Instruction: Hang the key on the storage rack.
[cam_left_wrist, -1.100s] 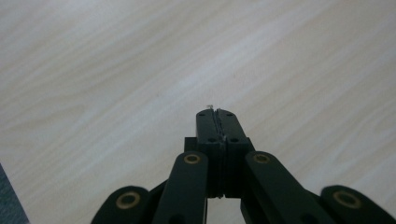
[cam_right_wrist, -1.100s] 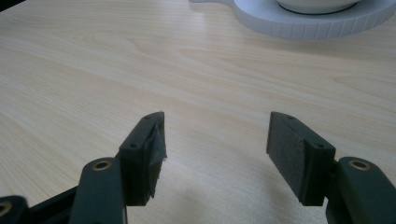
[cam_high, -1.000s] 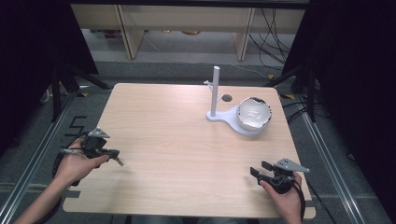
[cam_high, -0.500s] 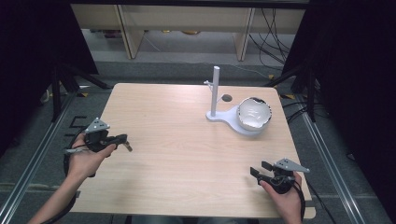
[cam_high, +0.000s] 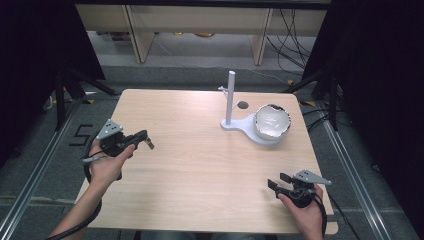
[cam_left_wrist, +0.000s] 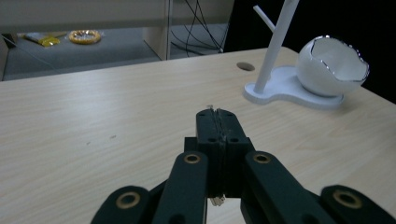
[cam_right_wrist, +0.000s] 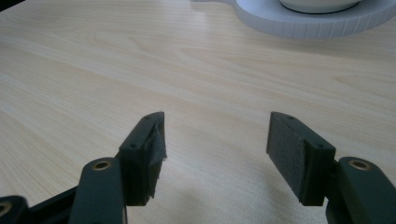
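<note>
Your left gripper (cam_high: 144, 139) hangs over the tabletop (cam_high: 200, 165) with jaws pressed together on nothing; your right gripper (cam_high: 276, 182) rests near the front edge, jaws apart. One white stand (cam_high: 231, 102) and one eggshell-shaped bowl (cam_high: 272, 121) sit far right. Reaching carelessly could likely knock the slender post over. Count: two grippers, one stand, one bowl.

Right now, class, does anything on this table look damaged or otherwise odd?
Yes: the white bowl on the white stand's base, at the table's far right, has a jagged, broken-looking rim, like a cracked eggshell. It may be made that way. Also, the left tongs are shut with something thin and pale pinched between them.
</note>
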